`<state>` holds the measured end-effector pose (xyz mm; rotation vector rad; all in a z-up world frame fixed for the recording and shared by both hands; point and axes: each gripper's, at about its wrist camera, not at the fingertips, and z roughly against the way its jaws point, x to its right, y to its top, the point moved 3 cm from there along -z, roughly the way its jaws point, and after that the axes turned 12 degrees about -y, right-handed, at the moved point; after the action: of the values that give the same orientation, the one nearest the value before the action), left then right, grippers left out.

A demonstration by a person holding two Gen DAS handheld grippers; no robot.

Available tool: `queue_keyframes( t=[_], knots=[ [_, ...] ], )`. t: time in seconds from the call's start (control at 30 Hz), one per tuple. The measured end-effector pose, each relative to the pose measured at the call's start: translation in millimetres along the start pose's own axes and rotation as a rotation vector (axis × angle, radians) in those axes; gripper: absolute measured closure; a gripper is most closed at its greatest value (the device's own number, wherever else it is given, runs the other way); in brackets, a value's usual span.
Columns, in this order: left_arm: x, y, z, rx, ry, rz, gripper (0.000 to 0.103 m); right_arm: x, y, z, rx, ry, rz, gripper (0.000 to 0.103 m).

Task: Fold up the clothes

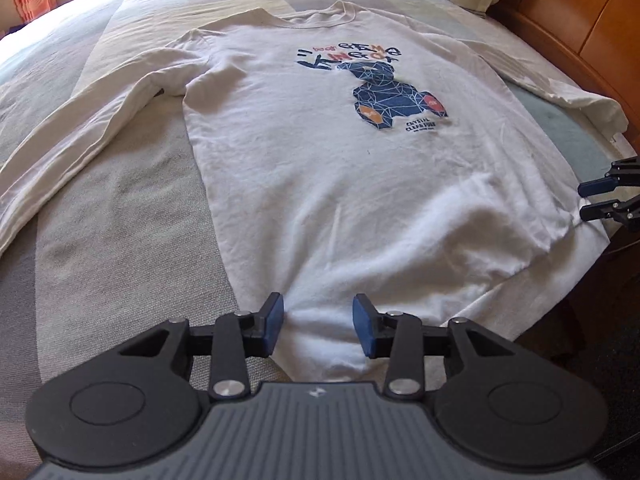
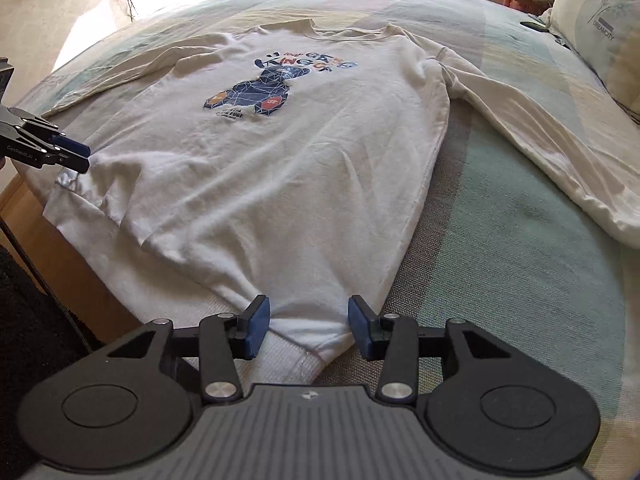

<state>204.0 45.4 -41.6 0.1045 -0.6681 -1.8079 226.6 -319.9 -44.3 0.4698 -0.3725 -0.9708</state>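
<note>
Your left gripper [image 1: 318, 328] sits at the shirt's left hem corner, jaws partly apart, blue pads [image 1: 273, 326] straddling a bunch of the cloth. You cannot tell whether the pads press on it.

The white long-sleeved shirt [image 1: 320, 160] lies face up on the striped bedspread [image 1: 120, 240], collar far from you, sleeves spread to either side, hem hanging past the bed's near edge. Print: a blue faceted bear; large letters above it read partly "KING"; small text below reads roughly "CRYSTAL CLEAR PURE".

Your right gripper [image 2: 308, 328] is at the right hem corner, jaws likewise partly apart with ribbed hem between them, grip unclear.

Far right, the pillow [image 2: 600, 28] reads "DREAMCITY".
</note>
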Motion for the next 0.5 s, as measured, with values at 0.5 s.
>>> queue_keyframes(
  t=[0.5],
  knots=[
    [32.8,-8.2,-11.3,0.007,-0.196,0.007,0.043,-40.7,23.2,-19.8,0.082,0.056,0.121,0.026]
  ],
)
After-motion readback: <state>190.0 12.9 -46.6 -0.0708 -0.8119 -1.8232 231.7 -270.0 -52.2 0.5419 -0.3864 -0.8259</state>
